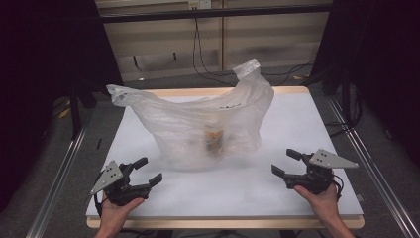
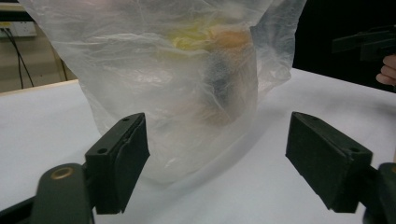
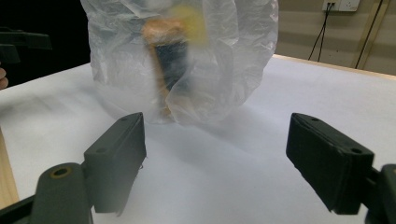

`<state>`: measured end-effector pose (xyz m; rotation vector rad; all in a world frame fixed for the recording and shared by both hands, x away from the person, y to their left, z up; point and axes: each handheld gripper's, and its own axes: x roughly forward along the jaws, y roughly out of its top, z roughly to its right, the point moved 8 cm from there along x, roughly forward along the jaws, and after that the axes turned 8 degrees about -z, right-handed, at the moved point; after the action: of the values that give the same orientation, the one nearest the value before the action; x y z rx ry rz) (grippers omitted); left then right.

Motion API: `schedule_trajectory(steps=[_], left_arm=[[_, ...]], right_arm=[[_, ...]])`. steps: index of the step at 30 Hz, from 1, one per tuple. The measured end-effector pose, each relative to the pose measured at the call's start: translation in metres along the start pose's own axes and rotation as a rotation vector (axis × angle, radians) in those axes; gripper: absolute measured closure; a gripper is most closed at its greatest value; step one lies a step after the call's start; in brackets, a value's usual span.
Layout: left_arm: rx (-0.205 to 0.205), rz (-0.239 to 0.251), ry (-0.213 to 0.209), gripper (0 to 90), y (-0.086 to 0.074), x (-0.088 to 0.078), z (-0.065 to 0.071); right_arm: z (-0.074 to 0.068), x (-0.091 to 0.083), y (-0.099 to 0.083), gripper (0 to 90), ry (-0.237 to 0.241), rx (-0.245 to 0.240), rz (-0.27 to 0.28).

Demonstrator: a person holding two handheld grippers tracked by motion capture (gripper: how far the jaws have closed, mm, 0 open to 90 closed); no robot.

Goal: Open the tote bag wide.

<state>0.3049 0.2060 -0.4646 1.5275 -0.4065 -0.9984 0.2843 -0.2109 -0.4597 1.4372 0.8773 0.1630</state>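
A translucent plastic bag (image 1: pixel 198 124) stands upright in the middle of the white table (image 1: pixel 297 129), its mouth spread wide. Inside it I make out a blurred orange and dark packet (image 1: pixel 214 140), also visible through the film in the left gripper view as a yellow, orange and dark shape (image 2: pixel 219 79) and in the right gripper view (image 3: pixel 170 56). My left gripper (image 1: pixel 147 171) rests near the front left of the bag, open and empty. My right gripper (image 1: pixel 286 162) sits at the front right, open, apart from the bag. The bag (image 2: pixel 177 70) rises just beyond the left jaws.
The table's wooden front edge (image 1: pixel 223 223) runs below both hands. Metal rails (image 1: pixel 59 173) flank the table on the floor. Cables (image 1: pixel 203 64) trail along the floor and wall behind. A wall socket (image 3: pixel 343 4) is at the back.
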Motion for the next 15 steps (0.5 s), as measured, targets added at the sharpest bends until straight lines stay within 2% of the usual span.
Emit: schedule_trajectory(steps=[5,7,10,13,15], left_arm=[[0.010,-0.013,-0.010,27.2,0.001,0.001,0.002],[0.015,-0.026,-0.046,34.3,0.002,0.002,0.005],[0.036,-0.029,-0.065,40.0,0.007,0.004,0.008],[0.032,-0.035,-0.107,44.1,0.013,0.008,0.014],[0.009,-0.042,-0.133,48.7,0.016,0.009,0.017]], right_arm=[[0.001,-0.001,0.003,21.0,0.003,0.016,0.010],[0.001,-0.001,0.006,26.7,0.018,0.024,0.013],[-0.001,0.000,0.009,33.6,0.045,0.023,0.009],[-0.005,0.004,0.014,41.1,0.094,0.023,0.005],[-0.007,0.007,0.017,46.4,0.115,0.020,-0.003]])
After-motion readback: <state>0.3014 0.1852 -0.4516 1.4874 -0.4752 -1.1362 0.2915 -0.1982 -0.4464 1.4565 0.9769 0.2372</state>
